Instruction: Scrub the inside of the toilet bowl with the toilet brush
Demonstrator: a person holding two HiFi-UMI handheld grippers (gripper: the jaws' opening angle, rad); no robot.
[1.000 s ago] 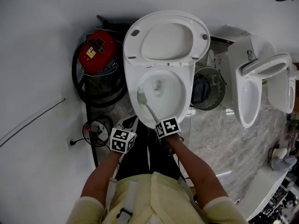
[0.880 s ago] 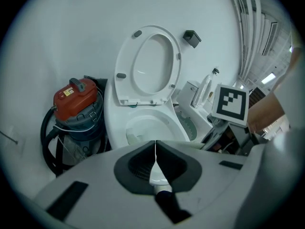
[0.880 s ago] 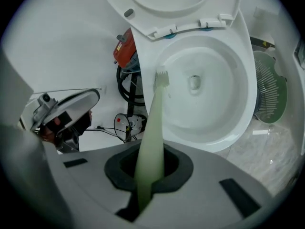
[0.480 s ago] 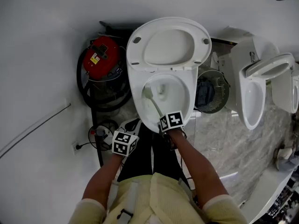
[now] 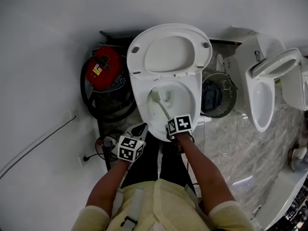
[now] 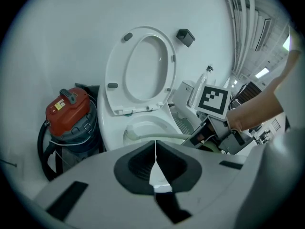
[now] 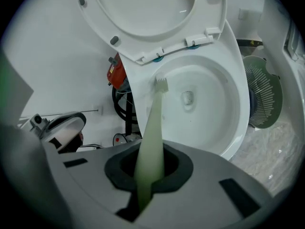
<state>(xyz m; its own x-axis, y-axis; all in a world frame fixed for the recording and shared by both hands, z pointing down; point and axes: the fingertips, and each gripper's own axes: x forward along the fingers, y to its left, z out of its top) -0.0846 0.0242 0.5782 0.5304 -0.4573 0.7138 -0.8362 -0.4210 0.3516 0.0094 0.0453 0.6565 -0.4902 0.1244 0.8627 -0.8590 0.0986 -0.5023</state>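
**Landmark:** toilet, seat raised.

1. **Vacuum**: red-topped, just left of the toilet. A black hose is coiled round its base.
2. **Your left tool**: in front of the toilet, off its left front corner. The jaws are pressed together with nothing between them, and the tool is apart from the bowl.
3. **Brush**: the pale green handle runs from your right tool over the toilet's front rim and down into the bowl. The bristle head lies against the bowl's inner wall on its left side, toward the seat's hinge end.
4. **Your right tool**: at the toilet's front rim, jaws clamped on the brush handle.
5. **Wire grille**: round, just right of the toilet.
6. **Second toilet**: farther right again, beyond the grille and well apart from the landmark toilet.
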